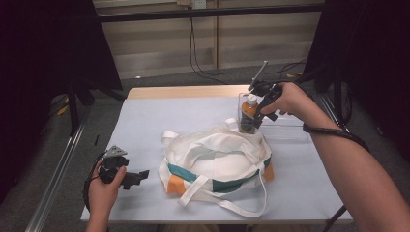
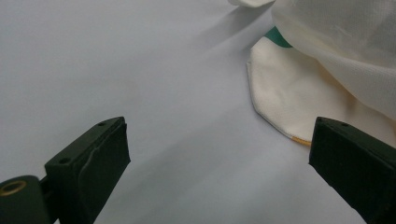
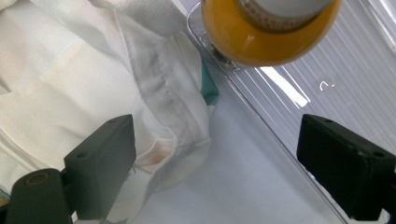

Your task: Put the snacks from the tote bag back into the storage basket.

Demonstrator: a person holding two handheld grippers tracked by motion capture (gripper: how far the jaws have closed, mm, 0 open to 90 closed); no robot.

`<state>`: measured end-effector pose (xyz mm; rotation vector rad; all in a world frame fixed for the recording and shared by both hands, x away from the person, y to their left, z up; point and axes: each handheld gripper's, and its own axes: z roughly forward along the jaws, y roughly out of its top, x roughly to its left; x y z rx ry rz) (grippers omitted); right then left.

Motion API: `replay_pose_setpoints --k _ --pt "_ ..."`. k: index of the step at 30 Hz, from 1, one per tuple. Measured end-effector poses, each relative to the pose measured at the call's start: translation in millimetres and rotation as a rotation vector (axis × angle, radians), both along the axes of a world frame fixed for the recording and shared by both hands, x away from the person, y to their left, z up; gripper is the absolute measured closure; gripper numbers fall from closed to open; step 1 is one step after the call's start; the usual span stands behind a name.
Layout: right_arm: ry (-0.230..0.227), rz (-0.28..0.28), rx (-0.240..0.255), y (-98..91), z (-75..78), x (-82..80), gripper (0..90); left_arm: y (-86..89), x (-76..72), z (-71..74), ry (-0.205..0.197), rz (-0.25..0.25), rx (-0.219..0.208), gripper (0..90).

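A white cloth tote bag [image 1: 217,162] with green and orange patches lies slumped in the middle of the table, its straps loose. Behind its far right corner a bottle [image 1: 249,112] with an orange-yellow top stands in a clear plastic tray [image 1: 285,131]. My right gripper [image 1: 257,121] points down just beside the bottle, over the bag's edge. In the right gripper view it [image 3: 219,140] is open, with the bag's hem [image 3: 154,93] left, the tray's rim [image 3: 261,112] right and the bottle [image 3: 266,42] above. My left gripper [image 1: 137,177] rests open at the front left.
The table is covered with a pale blue-grey sheet [image 1: 159,121]; bare wood [image 1: 183,92] shows along its far edge. In the left gripper view the open jaws [image 2: 222,135] frame bare sheet, with the bag's corner [image 2: 289,93] just ahead at the right. Dark stands and cables flank the table.
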<state>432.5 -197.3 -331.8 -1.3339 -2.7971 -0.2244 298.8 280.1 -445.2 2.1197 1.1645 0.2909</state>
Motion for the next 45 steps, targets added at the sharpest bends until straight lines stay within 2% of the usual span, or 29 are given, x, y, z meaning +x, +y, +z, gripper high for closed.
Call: replay_pose_setpoints --k 4,6,20,28,29,32,33,36,38,40,42,45 --pt "-0.003 0.001 0.009 -5.3 2.0 -6.2 11.6 -0.1 0.5 0.1 0.007 -0.012 0.019 4.8" --pt "-0.003 -0.001 0.009 -7.9 1.9 -9.1 11.6 -1.7 0.0 -0.8 0.005 0.0 0.001 4.9" --pt "-0.002 0.013 -0.008 -18.7 -1.2 -30.2 11.6 -3.4 -0.6 -0.9 0.003 0.006 0.006 4.9" --pt "-0.005 0.016 -0.016 -28.8 -7.3 -41.0 11.5 -4.5 -0.4 -1.5 -0.005 0.008 0.011 4.8" --pt "-0.006 0.013 -0.017 -30.0 -8.1 -42.2 11.4 -4.6 -0.6 -0.9 0.007 0.005 0.012 4.8" --pt "-0.01 0.017 -0.018 -33.1 -10.3 -45.5 11.5 -4.1 -0.2 -0.9 0.008 -0.011 0.029 4.8" --pt "-0.007 0.018 -0.017 -33.8 -11.2 -46.9 11.5 -5.2 -0.4 -1.4 0.006 -0.005 0.019 4.8" --pt "-0.013 0.023 -0.036 -35.7 -13.6 -51.5 11.6 -5.1 -0.6 -1.2 0.002 -0.007 0.024 4.8" --pt "-0.019 0.042 -0.031 -36.9 -14.0 -54.4 11.5 -3.9 -0.4 -0.6 0.004 -0.011 0.037 4.8" --pt "-0.023 0.036 -0.014 -37.5 -15.2 -58.6 11.5 -4.1 -0.5 -1.2 0.007 -0.005 0.034 4.8" --pt "-0.029 0.051 -0.04 -38.6 -16.1 -61.9 11.6 -5.0 -0.9 -1.8 0.009 0.005 0.026 4.8" --pt "-0.038 0.06 -0.051 -40.4 -19.7 -68.0 11.6 -4.6 -0.7 -0.8 0.006 -0.002 0.031 4.8"
